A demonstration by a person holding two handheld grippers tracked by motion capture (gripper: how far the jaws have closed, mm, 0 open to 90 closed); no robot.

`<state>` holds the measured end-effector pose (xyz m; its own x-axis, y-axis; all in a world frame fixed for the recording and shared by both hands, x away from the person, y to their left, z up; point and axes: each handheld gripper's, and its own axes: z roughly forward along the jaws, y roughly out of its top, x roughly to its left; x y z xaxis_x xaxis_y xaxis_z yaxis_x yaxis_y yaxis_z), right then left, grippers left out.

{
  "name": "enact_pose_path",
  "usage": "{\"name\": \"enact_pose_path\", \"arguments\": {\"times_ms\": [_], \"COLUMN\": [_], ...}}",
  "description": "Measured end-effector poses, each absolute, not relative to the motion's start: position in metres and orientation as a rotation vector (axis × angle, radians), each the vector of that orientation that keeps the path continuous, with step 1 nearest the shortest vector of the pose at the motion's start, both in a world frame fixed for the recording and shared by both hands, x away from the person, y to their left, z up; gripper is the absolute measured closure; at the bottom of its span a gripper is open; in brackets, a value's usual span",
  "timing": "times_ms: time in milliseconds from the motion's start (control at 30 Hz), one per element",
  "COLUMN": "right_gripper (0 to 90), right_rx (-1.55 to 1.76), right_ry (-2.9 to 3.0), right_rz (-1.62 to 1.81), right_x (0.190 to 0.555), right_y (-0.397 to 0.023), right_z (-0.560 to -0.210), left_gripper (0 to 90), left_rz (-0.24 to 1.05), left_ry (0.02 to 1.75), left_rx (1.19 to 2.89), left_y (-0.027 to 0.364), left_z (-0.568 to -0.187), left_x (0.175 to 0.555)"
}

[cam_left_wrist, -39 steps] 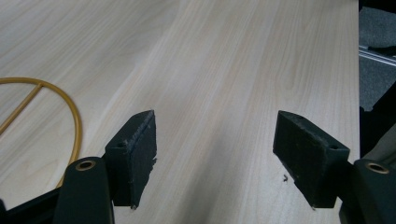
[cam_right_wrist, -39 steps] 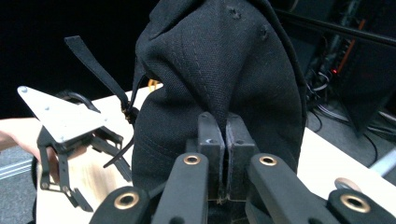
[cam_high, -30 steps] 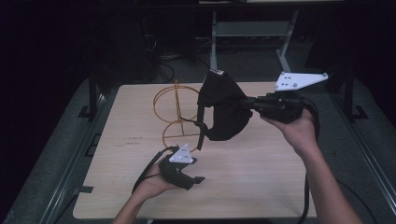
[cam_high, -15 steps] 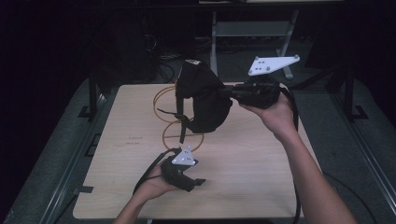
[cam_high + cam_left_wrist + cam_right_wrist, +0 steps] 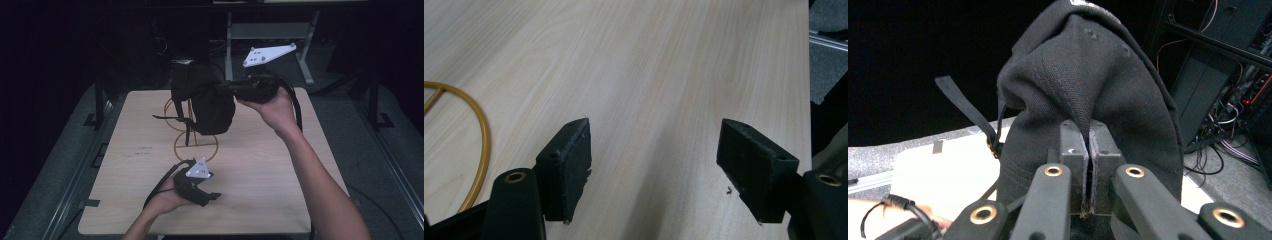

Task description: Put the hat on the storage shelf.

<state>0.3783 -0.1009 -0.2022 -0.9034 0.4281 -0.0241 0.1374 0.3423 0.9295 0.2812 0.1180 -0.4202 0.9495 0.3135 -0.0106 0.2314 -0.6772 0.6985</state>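
From above, the right gripper (image 5: 235, 89) carries a black cap (image 5: 202, 97) over the gold wire stand (image 5: 192, 131), not yet hung; the left gripper (image 5: 654, 165) gapes empty; the right gripper view shows jaws pinching cap fabric just ahead.

Black cap (image 5: 205, 100): dark fabric, stitched panels, small eyelets near crown, seen close in right gripper view (image 5: 1088, 90). Held in air at upper centre of high view, hanging crumpled, crown side up, pinched in fold of fabric. Thin black strap (image 5: 968, 112) with small buckle trails down at left of right gripper view.

Gold wire stand (image 5: 192, 132): thin hoops, upright ring over flat round base on table, centre of high view, directly below and behind cap. Arc of base at left edge of left gripper view (image 5: 476, 145).
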Motion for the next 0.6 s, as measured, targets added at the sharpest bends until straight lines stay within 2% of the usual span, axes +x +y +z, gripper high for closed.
{"name": "enact_pose_path", "arguments": {"times_ms": [300,600], "right_gripper": [87.7,87.5], "right_rx": [0.483,0.503], "right_ry": [2.366,2.426], "right_rz": [1.606,1.586], "right_x": [0.393,0.418], "right_y": [-0.076,-0.04], "right_z": [-0.195,-0.202], "left_gripper": [29.9,29.9], "left_rz": [0.129,0.117], "left_ry": [0.396,0.388], "left_rx": [2.335,2.355], "left_y": [0.119,0.114], "left_z": [-0.422,-0.426], "left_x": [0.284,0.283]}}
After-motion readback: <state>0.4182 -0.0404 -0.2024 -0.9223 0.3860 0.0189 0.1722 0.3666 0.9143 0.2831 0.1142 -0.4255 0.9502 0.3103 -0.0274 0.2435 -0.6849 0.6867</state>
